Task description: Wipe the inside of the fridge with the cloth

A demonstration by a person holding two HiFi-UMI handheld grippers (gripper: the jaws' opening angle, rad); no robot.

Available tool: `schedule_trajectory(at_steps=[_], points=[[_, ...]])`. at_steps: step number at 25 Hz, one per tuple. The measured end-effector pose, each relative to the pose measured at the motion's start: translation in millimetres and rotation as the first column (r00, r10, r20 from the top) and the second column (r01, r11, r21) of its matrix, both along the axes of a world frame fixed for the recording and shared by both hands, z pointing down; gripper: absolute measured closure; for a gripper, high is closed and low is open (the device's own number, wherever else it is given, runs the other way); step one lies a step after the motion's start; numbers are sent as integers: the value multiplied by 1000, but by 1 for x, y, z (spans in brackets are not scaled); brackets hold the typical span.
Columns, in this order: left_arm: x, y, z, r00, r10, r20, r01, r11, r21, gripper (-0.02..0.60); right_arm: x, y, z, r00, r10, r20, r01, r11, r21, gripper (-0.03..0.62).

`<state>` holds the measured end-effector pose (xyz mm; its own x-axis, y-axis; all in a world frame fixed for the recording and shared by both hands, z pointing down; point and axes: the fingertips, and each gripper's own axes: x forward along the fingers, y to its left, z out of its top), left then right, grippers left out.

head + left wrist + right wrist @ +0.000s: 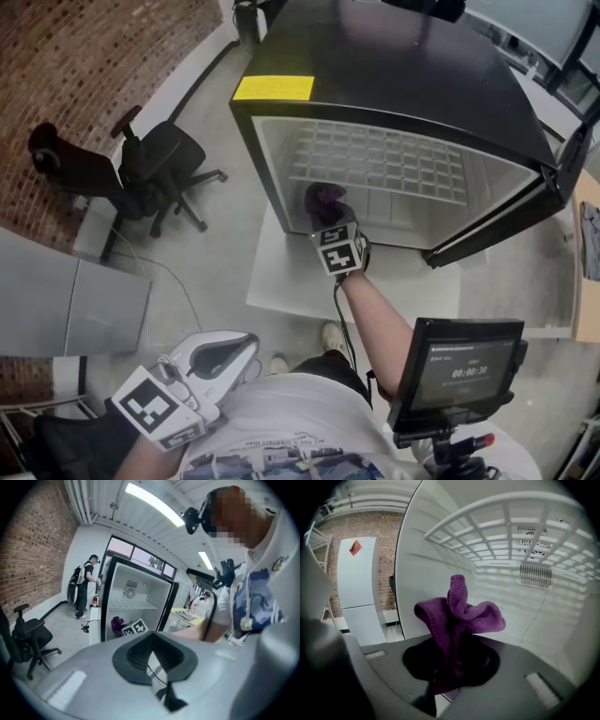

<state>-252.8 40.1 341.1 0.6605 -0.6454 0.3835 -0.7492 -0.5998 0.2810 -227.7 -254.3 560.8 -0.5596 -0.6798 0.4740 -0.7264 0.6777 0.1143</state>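
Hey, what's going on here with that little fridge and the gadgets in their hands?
A person is cleaning an open fridge using handheld grippers. The right gripper is clamped on a purple cloth and reaches inside, below the wire shelf, close to the wall on the left of the head view. The left gripper hangs by the person's waist, shut and empty.

Right gripper (330,216) holds purple cloth (324,197) at the open fridge (375,66) mouth, 12 o'clock. Left gripper (249,345) hangs low at 7 o'clock.
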Motion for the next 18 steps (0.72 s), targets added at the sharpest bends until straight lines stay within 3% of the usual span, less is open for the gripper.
schedule_trajectory(at_steps=[3, 8, 14, 18], points=[[8, -4, 6, 998, 54, 11, -54, 998, 13, 574, 31, -4, -8, 999, 49, -8, -49, 998, 25, 513], [49, -14, 2, 985, 163, -55, -163, 987, 9, 574, 105, -8, -18, 986, 156, -54, -153, 986, 64, 513], [76, -21, 9, 958, 280, -57, -279, 960, 21, 574, 193, -3, -18, 945, 307, -117, -298, 950, 90, 513], [88, -22, 12, 943, 328, -49, -327, 945, 26, 574, 223, 4, -11, 925, 352, -143, -344, 936, 77, 513]])
